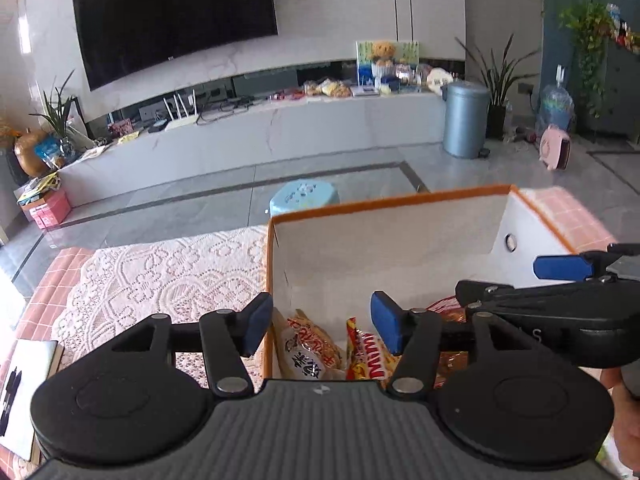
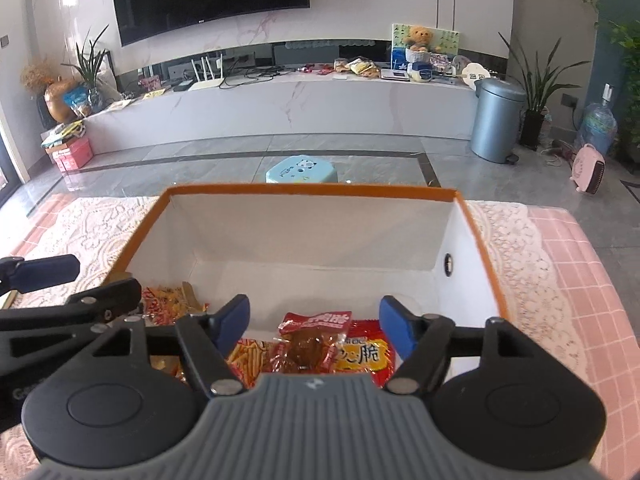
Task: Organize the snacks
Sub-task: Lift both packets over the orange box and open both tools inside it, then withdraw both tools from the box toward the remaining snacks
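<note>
Orange-rimmed and white inside, the box (image 2: 312,232) stands on a lace cloth (image 1: 160,276) over a pink checked table cover (image 2: 576,280), and both grippers hang above its near end.

The right gripper (image 2: 314,322) has its blue fingers (image 2: 234,318) spread wide with nothing pinched between them. Below the gap between the fingers lie snack packets on the box floor: a clear packet with a red top (image 2: 310,342) in the middle, a red and yellow bag (image 2: 366,354) toward the right finger, and a bag printed with orange sticks (image 2: 250,358) by the left finger. Further out past the left finger, more yellow and red packets (image 2: 168,300) lie in the box corner.

The left gripper (image 1: 322,324) is released as well, empty between its pads. Its left finger (image 1: 256,326) sits outside the box wall over the lace, and its right finger (image 1: 386,326) is over the inside. Between the two fingers, down in the box, lie a pale packet with red print (image 1: 306,350) and a red and yellow wrapper (image 1: 362,354).

Beyond the fingertips of both, the far half of the box floor is bare.
</note>
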`<control>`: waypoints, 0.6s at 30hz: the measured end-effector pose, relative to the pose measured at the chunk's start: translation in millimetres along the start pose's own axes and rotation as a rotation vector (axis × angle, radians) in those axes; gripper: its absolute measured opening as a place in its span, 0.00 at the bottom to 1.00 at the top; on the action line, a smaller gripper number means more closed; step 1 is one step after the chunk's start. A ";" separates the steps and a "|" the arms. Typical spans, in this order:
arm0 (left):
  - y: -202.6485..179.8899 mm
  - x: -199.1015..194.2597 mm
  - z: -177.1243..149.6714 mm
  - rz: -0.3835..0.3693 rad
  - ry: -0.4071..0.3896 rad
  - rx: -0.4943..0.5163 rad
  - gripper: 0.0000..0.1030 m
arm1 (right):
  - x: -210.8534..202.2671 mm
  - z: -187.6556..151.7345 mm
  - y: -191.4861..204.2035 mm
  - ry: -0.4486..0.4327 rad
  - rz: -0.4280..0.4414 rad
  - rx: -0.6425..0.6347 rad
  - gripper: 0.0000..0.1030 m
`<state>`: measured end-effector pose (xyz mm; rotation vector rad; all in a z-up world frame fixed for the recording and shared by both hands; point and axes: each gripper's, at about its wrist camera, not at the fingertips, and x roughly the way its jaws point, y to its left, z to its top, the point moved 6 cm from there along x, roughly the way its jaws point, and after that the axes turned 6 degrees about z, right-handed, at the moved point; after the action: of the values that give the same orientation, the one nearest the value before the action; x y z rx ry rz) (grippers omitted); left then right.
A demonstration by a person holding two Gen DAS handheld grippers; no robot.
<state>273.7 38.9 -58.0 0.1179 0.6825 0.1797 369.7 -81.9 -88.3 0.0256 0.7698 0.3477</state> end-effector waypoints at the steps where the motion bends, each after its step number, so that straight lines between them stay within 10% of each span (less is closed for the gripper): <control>1: 0.6 -6.6 1.2 -0.007 -0.009 -0.010 0.67 | -7.5 -0.5 -1.3 -0.006 0.001 0.004 0.75; 18: -4.4 -95.1 -23.8 -0.128 -0.063 -0.121 0.72 | -130.6 -50.9 -10.6 -0.059 0.062 0.022 0.89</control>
<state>186.7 16.4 -18.5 -0.0361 0.6124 0.0941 251.3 -138.5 -38.1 0.0795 0.7157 0.3955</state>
